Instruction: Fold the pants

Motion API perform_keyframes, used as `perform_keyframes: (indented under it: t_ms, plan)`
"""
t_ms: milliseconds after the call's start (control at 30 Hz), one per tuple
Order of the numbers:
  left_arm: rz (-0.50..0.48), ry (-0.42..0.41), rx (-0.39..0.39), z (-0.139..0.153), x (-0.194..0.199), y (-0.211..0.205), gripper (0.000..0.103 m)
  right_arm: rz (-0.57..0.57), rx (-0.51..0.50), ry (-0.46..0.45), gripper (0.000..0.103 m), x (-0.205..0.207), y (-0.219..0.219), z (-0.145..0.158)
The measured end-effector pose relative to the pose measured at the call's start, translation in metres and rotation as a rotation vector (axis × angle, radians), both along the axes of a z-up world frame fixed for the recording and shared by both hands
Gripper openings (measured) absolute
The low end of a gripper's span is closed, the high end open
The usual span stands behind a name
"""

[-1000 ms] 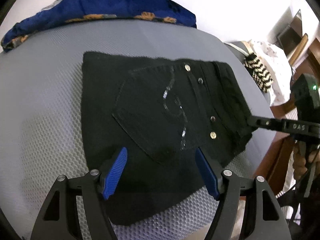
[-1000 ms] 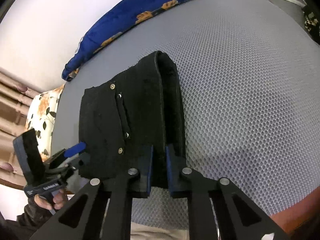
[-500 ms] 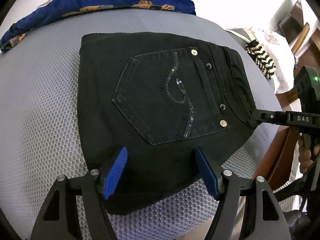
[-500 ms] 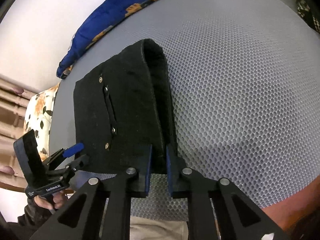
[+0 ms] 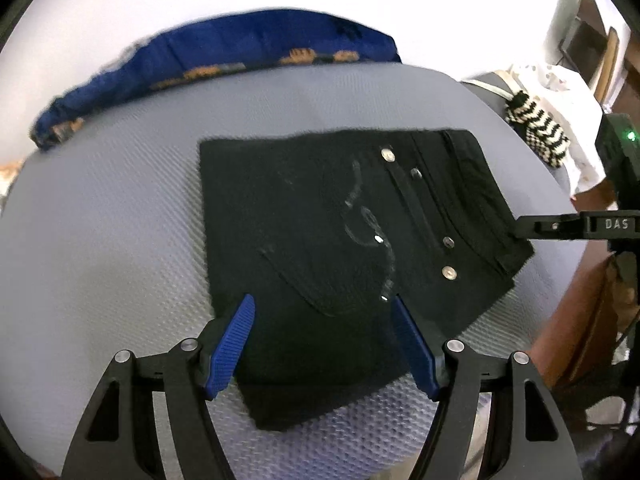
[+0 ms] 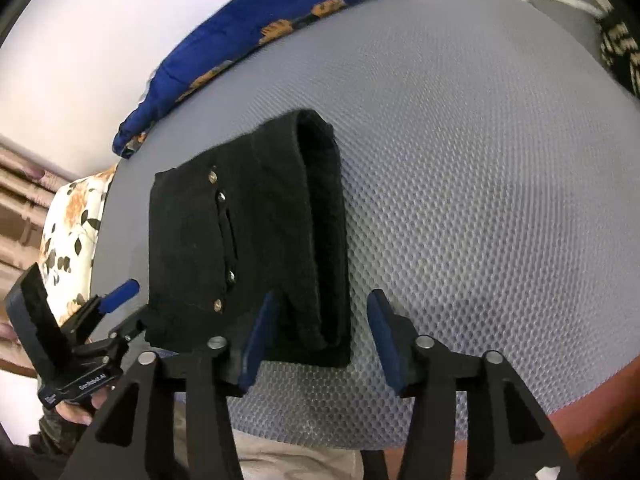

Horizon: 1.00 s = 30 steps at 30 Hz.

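The black pants (image 5: 340, 248) lie folded into a thick rectangle on the grey mesh bed (image 5: 100, 240), back pocket with sequin swirl and metal studs facing up. My left gripper (image 5: 326, 344) is open, its blue pads straddling the near edge of the pants just above the fabric. In the right wrist view the pants (image 6: 240, 248) show their folded waistband end. My right gripper (image 6: 320, 336) is open around that thick end, not holding it. It also shows in the left wrist view (image 5: 560, 226) at the pants' right edge.
A blue pillow with orange print (image 5: 224, 60) lies at the bed's far edge. A floral pillow (image 6: 68, 232) sits at the left in the right wrist view. A striped black-and-white cloth (image 5: 536, 128) and wooden furniture (image 5: 600, 60) are at the far right. The bed's wooden edge (image 6: 592, 412) is near.
My right gripper has opened and let go of the pants' folded end. The left gripper has stayed open over the near edge while its view drew back and up a little.
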<state>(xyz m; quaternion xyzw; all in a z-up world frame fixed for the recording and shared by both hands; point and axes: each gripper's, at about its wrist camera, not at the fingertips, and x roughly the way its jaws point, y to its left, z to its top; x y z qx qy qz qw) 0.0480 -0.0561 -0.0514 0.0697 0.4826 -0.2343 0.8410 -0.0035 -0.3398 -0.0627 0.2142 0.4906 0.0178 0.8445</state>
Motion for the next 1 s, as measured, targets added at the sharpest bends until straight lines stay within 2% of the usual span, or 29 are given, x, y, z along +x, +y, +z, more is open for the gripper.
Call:
perform_keyframes:
  t_ms: [133,233,333,567,767,867,1000]
  plan:
    - [0.033,-0.011,0.003,0.003,0.011,0.008,0.071,0.022,-0.017,-0.012,0.054,0.012,0.001,0.004]
    - [0.068,0.021,-0.024,0.000,0.020,0.019,0.071,0.040,-0.015,-0.018,0.054,0.020,0.000,0.002]
    - [0.099,0.075,-0.084,-0.005,0.029,0.033,0.071,0.047,0.003,-0.022,0.054,0.025,-0.002,-0.002]
    - [0.177,0.228,-0.248,-0.023,0.051,0.065,0.071,0.068,0.087,-0.011,0.054,0.030,-0.016,-0.017]
    - [0.193,0.341,-0.357,-0.042,0.068,0.075,0.071,0.108,0.230,-0.002,0.055,0.033,-0.031,-0.036]
    - [0.198,0.383,-0.394,-0.050,0.074,0.077,0.071,0.141,0.267,-0.006,0.055,0.035,-0.038,-0.042]
    - [0.189,0.404,-0.406,-0.056,0.083,0.076,0.071,0.174,0.290,0.001,0.055,0.038,-0.048,-0.050]
